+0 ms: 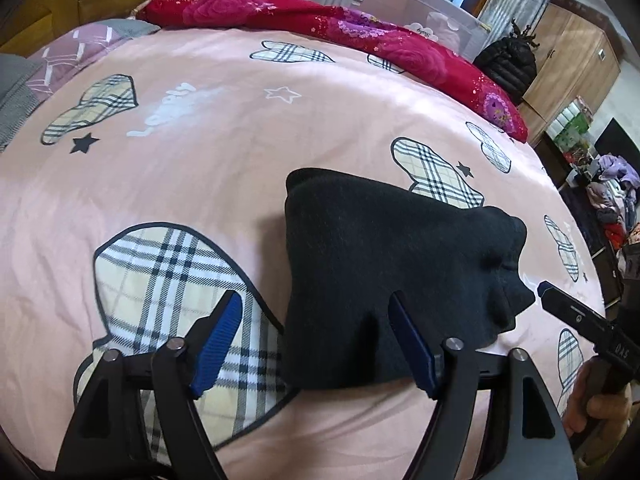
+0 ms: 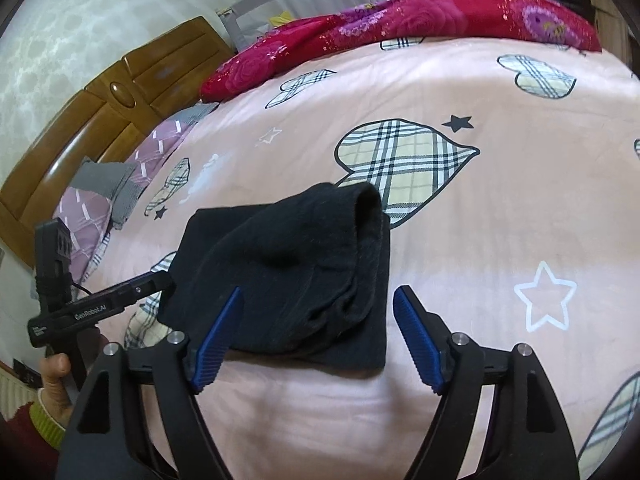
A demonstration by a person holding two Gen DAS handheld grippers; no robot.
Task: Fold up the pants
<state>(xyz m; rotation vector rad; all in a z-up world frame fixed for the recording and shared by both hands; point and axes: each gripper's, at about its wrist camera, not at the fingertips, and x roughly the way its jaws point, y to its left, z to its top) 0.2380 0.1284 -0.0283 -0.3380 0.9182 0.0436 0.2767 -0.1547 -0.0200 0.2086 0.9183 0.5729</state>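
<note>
Black pants (image 1: 380,260) lie folded into a small thick bundle on the pink bedsheet (image 1: 200,184). My left gripper (image 1: 315,298) hovers open over the bundle's near left edge; cloth lies between its jaws, but the blue pads (image 1: 216,344) do not press on it. In the right wrist view the pants (image 2: 300,264) show a rolled cuff at the far end. My right gripper (image 2: 319,292) stands open above the bundle's near right part, its pads clear of the cloth. Each gripper shows at the other view's edge, beside the bundle: right gripper (image 1: 560,304), left gripper (image 2: 120,292).
A red floral quilt (image 1: 320,20) lies along the bed's far side. Grey and mauve pillows (image 2: 112,192) rest by the wooden headboard (image 2: 100,120). A black puffer jacket (image 1: 506,64) and piled clothes (image 1: 612,200) sit beyond the bed's right edge. A hand (image 2: 56,376) holds the left gripper.
</note>
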